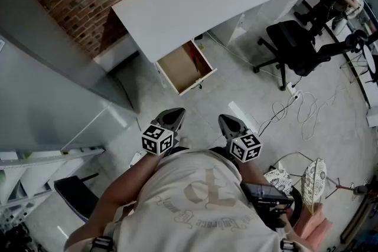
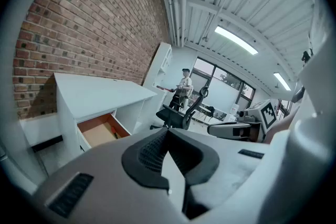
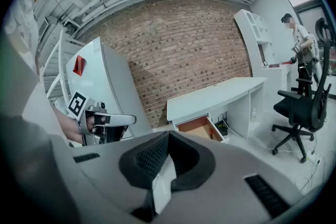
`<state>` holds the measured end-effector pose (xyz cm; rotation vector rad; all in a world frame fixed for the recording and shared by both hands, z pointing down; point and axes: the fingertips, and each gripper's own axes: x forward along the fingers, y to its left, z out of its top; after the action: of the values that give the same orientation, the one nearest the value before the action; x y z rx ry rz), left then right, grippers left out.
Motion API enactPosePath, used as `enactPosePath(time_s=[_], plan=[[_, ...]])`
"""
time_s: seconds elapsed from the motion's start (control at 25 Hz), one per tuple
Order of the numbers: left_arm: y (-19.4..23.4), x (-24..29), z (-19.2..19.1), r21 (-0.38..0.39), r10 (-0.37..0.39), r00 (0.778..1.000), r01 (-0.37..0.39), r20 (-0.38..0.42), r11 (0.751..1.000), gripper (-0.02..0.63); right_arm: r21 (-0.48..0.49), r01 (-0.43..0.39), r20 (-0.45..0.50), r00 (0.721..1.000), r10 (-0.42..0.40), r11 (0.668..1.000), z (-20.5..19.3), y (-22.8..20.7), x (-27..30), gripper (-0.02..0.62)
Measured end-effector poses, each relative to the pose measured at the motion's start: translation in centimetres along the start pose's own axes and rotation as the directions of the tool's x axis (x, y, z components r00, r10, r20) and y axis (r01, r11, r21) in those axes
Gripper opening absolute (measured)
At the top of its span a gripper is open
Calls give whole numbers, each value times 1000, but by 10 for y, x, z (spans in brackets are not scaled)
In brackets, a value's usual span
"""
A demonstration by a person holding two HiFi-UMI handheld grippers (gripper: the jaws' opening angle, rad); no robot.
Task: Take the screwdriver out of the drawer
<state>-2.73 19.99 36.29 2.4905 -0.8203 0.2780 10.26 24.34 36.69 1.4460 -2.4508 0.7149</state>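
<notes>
Nearest in the head view, a pale printed shirt [image 1: 201, 198]. Just ahead of it, the grey left tool [image 1: 173, 117] and grey right tool [image 1: 230, 122], each with a square-marker cube, held side by side and tipped a little downward. Both closed, pads together, nothing between them in either gripper view.

Well beyond, across the pale floor, a white worktop [image 1: 189, 3] set against a red brick wall. Beneath it, an open wood-lined drawer [image 1: 198, 82], pulled out toward the viewer. Inside, close to the drawer's right wall, a thin red-handled screwdriver [image 1: 190, 57], small and hard to resolve from here.

Probably light and rigid, with a smooth round shaft apt to roll or slip. Best taken across the thicker handle, jaws square to its length, from above. Little room for a jaw on the wall side, so perhaps worth nudging clear first. Not yet within reach: approach, then open one tool over the drawer.
</notes>
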Motion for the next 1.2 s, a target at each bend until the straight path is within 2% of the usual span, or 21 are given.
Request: enactPosePath(time_s=[0.28, 0.68, 1.2], plan=[[4, -15, -1, -28, 32, 999, -31, 23, 999, 20, -10, -6, -16, 1000, 6, 1000, 2, 6, -4, 23], [-1, -30, -4, -28, 52, 997, -51, 48, 998, 20, -30, -22, 1, 1000, 22, 999, 2, 13, -6, 23], [-5, -35, -7, -40, 72, 996, -70, 61, 997, 20, -33, -41, -33, 999, 40, 999, 1, 13, -1, 23]])
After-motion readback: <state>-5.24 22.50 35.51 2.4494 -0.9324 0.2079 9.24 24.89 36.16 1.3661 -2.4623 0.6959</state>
